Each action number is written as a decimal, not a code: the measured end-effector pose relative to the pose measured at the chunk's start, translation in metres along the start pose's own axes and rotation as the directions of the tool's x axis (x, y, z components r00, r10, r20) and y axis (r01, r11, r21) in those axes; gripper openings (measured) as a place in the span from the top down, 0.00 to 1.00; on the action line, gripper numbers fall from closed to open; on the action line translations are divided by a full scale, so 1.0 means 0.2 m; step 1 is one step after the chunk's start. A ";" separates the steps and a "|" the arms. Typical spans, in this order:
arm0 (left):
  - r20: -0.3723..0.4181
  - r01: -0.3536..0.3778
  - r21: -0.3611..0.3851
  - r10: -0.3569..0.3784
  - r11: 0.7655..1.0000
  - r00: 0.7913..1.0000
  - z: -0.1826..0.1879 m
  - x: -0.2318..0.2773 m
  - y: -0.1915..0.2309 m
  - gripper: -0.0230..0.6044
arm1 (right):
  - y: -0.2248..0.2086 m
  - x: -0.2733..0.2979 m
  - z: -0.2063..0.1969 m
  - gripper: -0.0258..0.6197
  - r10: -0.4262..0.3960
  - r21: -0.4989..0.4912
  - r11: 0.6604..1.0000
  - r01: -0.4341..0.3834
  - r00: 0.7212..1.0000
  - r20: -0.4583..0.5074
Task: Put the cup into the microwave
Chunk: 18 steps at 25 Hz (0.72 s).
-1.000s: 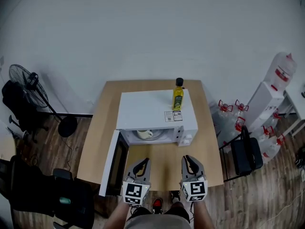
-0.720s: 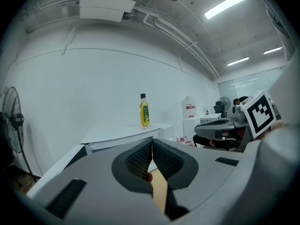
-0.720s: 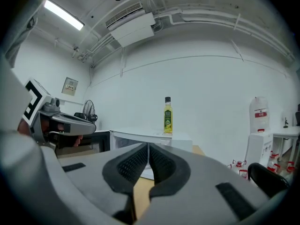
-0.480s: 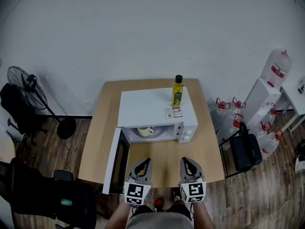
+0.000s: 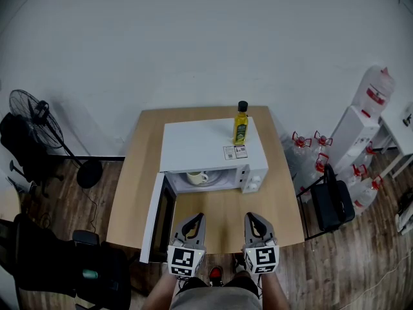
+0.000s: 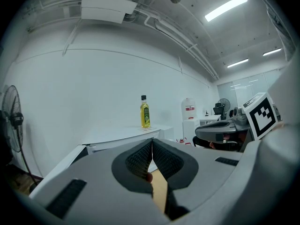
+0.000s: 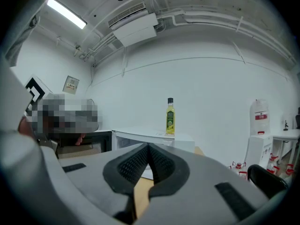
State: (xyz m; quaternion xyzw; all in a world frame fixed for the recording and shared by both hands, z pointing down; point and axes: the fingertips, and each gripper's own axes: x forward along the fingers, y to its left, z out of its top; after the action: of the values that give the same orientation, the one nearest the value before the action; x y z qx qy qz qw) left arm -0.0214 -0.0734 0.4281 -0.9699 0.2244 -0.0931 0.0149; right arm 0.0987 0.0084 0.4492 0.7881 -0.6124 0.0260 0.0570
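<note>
Hardly anything has shifted since the earlier frames. Head view: white ceramic cup (image 5: 195,177) sits inside the white box-shaped microwave (image 5: 206,148), whose door (image 5: 155,218) stands open at left, on the wooden table (image 5: 222,215). The left gripper (image 5: 193,218) and right gripper (image 5: 253,217) hover near the table's front edge. Left gripper view: jaws together, empty. Right gripper view: jaws together, empty; a yellow oil bottle (image 7: 170,117) stands atop the microwave.

Wood tbl (image 5: 284,205), white microwave (image 5: 200,148) on it
</note>
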 end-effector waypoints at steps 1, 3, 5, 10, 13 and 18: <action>0.000 0.000 0.000 0.000 1.000 1.000 0.00 0.00 0.00 0.92 | 0.00 0.00 0.00 0.93 0.000 -0.001 1.000 0.000 1.000 0.000; -0.001 -0.001 -0.001 0.001 1.000 1.000 0.00 0.01 0.01 0.92 | 0.00 0.01 0.00 0.93 0.000 -0.002 1.000 0.000 1.000 0.000; -0.001 -0.002 -0.002 0.002 1.000 1.000 -0.01 0.01 0.01 0.92 | -0.01 0.01 0.00 0.93 -0.002 -0.003 1.000 0.002 1.000 0.001; 0.002 -0.002 -0.003 0.002 1.000 1.000 -0.01 0.01 0.02 0.92 | -0.01 0.01 0.00 0.93 -0.005 -0.004 1.000 0.005 1.000 0.003; 0.002 -0.001 -0.004 0.001 1.000 1.000 0.00 0.01 0.01 0.92 | -0.01 0.01 0.01 0.93 -0.006 -0.005 1.000 0.006 1.000 0.003; 0.003 0.002 -0.004 -0.002 1.000 1.000 0.00 0.01 0.01 0.92 | 0.00 0.01 0.01 0.93 -0.009 -0.007 1.000 0.009 1.000 0.001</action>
State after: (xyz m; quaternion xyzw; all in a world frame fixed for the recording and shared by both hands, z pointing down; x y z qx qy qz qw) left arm -0.0214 -0.0765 0.4285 -0.9703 0.2235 -0.0910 0.0135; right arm 0.0998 0.0068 0.4483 0.7907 -0.6088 0.0233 0.0596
